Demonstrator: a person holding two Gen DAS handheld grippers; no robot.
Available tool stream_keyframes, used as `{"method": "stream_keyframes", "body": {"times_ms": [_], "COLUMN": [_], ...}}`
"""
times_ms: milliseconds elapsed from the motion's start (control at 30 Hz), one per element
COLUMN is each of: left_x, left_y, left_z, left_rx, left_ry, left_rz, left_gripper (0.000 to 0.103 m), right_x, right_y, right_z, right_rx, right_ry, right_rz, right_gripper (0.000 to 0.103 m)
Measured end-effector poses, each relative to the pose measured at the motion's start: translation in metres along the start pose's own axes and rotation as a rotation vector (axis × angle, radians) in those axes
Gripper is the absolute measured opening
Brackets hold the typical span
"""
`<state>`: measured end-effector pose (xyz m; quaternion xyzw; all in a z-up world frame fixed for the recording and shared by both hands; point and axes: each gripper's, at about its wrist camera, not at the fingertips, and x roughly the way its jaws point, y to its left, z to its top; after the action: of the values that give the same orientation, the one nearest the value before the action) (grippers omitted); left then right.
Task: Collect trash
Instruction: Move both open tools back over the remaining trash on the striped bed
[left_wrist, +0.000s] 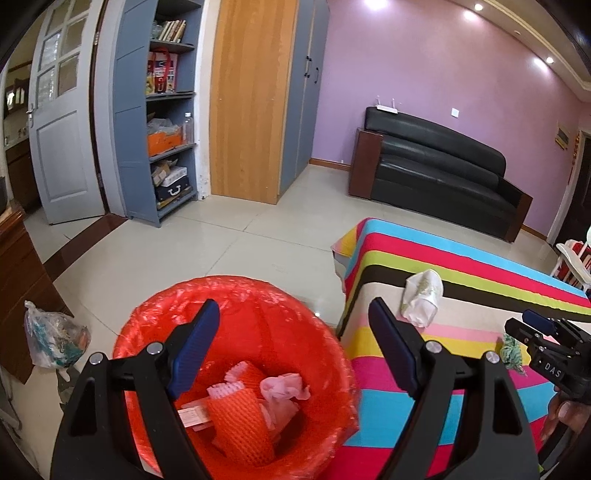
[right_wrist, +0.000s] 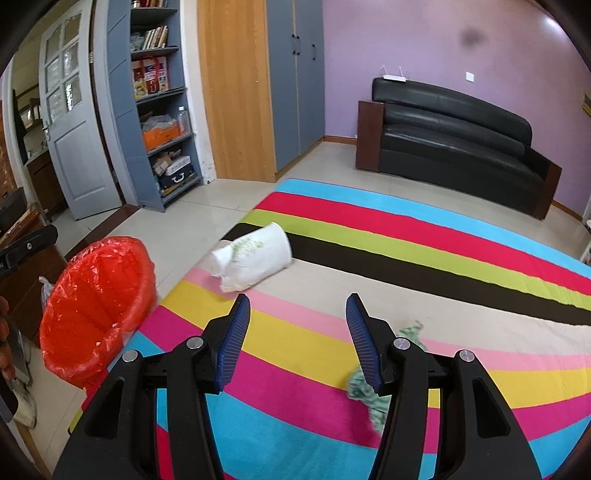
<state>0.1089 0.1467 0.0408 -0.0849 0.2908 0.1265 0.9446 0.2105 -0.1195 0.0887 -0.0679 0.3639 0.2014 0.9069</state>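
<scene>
A red bin (left_wrist: 236, 332) lined with red plastic stands on the floor beside the striped table (left_wrist: 480, 280). It holds orange foam netting (left_wrist: 240, 417) and pink paper. My left gripper (left_wrist: 295, 343) is open and empty above the bin. A crushed white paper cup (left_wrist: 423, 297) lies on the table; it also shows in the right wrist view (right_wrist: 255, 256). My right gripper (right_wrist: 295, 336) is open and empty above the table (right_wrist: 406, 229). A green crumpled scrap (right_wrist: 364, 387) lies by its right finger. The bin (right_wrist: 96, 295) shows at its left.
A clear bag of rubbish (left_wrist: 55, 336) sits on the floor left of the bin. A black sofa (left_wrist: 436, 170), a grey shelf unit (left_wrist: 162, 107) and a wooden wardrobe (left_wrist: 251, 99) stand along the walls. A brown cabinet (left_wrist: 18, 280) is at the left.
</scene>
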Motion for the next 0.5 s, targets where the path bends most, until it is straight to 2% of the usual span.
{"method": "stream_keyframes", "body": {"times_ms": [500], "left_x": [0.017], "left_y": [-0.057], "left_z": [-0.005], "left_rx": [0.069], "left_ry": [0.030], "left_rz": [-0.076], "left_gripper": [0.080], "right_x": [-0.009], "right_y": [-0.043], "right_z": [-0.009], "right_rx": [0.056], "right_ry": [0.009], "right_rz": [-0.058], "right_gripper": [0.053]}}
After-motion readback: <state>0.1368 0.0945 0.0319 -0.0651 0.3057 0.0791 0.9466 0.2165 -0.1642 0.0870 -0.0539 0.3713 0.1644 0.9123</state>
